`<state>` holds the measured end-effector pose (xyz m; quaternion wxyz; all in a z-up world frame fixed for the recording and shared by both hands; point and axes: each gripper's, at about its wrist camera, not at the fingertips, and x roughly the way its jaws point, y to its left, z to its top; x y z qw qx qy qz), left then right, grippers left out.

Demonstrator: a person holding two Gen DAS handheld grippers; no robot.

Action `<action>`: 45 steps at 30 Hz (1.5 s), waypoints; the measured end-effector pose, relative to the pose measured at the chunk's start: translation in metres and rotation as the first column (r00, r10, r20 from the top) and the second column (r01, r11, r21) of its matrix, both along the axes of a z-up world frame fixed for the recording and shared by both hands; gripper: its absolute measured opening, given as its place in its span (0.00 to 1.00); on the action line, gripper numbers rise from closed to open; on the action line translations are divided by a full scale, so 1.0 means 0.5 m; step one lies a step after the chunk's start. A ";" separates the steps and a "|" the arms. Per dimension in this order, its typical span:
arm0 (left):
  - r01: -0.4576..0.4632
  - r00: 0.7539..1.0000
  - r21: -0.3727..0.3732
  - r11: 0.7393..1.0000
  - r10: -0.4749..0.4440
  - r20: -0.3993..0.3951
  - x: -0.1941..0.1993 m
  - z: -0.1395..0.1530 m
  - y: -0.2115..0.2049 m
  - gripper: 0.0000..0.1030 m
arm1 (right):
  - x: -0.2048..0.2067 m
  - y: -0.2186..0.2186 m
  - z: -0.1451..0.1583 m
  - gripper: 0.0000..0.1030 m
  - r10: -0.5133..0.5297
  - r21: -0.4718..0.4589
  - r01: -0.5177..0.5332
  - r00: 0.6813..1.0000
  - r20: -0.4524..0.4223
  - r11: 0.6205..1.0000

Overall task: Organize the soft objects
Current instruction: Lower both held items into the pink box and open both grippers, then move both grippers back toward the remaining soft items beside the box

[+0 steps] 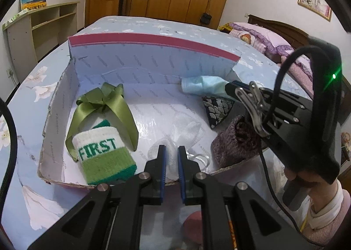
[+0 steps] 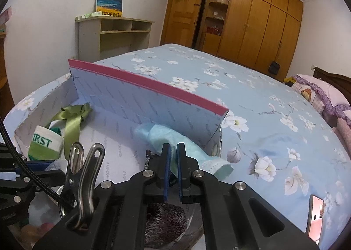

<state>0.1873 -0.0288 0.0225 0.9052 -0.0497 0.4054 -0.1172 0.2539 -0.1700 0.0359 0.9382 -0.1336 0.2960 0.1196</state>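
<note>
Blue mask [image 2: 175,140] clamped in right gripper [image 2: 174,158] over box [image 1: 54,101] far corner. Left gripper [image 1: 172,158] closed on white mesh [image 1: 184,131] inside box, between wristband [image 1: 103,153] and purple knit [image 1: 234,140]. Ribbon [image 1: 105,101] behind wristband.

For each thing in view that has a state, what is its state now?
Pink-edged cardboard box: open, lid upright.
Light blue face mask: clamped by the right gripper, at the box's right end.
White mesh pouch: in the box, pinched by the left gripper.
Green-and-white "FIRST" wristband: in the box.
Green satin ribbon: tied in a bow.
</note>
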 end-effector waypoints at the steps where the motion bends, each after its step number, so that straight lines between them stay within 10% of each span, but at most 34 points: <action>1: 0.002 1.000 0.002 1.000 -0.002 0.001 0.000 0.000 -0.001 0.10 | 0.001 -0.001 -0.002 0.05 0.000 -0.001 0.000 1.000 -0.002 1.000; 21: 0.017 0.999 0.022 1.000 -0.018 0.036 -0.021 0.039 -0.025 0.33 | -0.028 0.000 0.021 0.35 0.010 0.059 -0.011 1.000 0.010 0.998; 45: -0.009 0.996 0.011 1.000 0.008 0.084 -0.123 0.091 0.011 0.33 | -0.181 -0.009 0.076 0.37 0.032 0.118 -0.034 0.999 0.021 0.992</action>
